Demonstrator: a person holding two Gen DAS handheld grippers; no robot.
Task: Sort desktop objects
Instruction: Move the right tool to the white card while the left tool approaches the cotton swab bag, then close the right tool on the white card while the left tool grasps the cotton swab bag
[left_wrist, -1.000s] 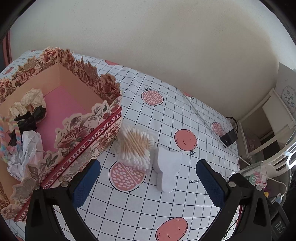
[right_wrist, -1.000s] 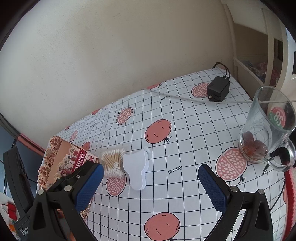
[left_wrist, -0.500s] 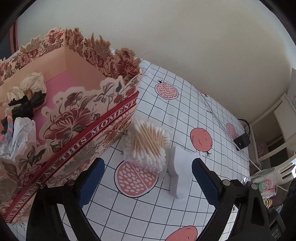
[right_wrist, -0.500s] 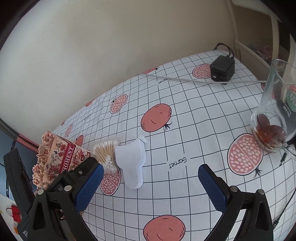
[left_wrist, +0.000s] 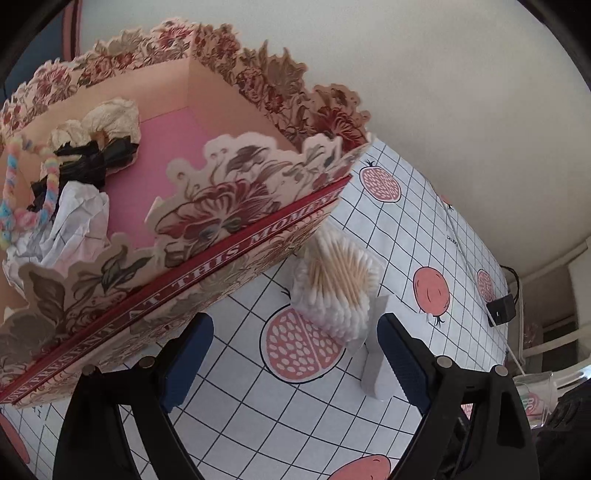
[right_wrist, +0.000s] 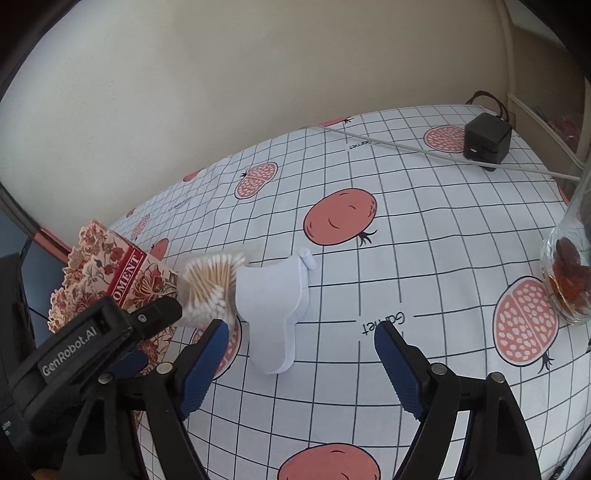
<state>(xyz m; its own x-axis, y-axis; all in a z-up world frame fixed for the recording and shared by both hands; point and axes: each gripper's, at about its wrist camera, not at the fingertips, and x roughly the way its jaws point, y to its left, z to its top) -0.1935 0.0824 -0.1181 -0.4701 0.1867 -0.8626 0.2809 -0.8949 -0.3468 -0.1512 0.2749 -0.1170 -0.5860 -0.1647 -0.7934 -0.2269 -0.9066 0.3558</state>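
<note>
I am at the reaching step of the sorting: nothing is picked up yet. My left gripper (left_wrist: 295, 354) is released, with empty jaws, and the pack of cotton swabs (left_wrist: 338, 284) lies just ahead of it, a little toward its right finger. The pack is just beside the wall of the flowered box (left_wrist: 236, 236), which fills the space ahead and to the left of this gripper. Inside the box I see hair ties (left_wrist: 92, 155) and crumpled paper (left_wrist: 70, 218) already.

My right gripper (right_wrist: 301, 358) has its jaws closing now, but nothing is pressed between them. The stack of white pads (right_wrist: 273, 299) lies just ahead, nearer to its left finger, and touches the swabs or nearly so.

I judge that the next move calls for each gripper to come lower and straddle its own thing, then close. The two things lie very close together, so the fingers could push the neighbour or meet each other; the left gripper is already visible at the left edge of the right wrist view.

Hard to make out: from the left wrist view the pads are partly hidden behind the swabs and the right finger. The glass cup (right_wrist: 569, 273), far to the right of the right gripper, is cut off by the picture edge. A black charger (right_wrist: 487, 136) lies far ahead.
</note>
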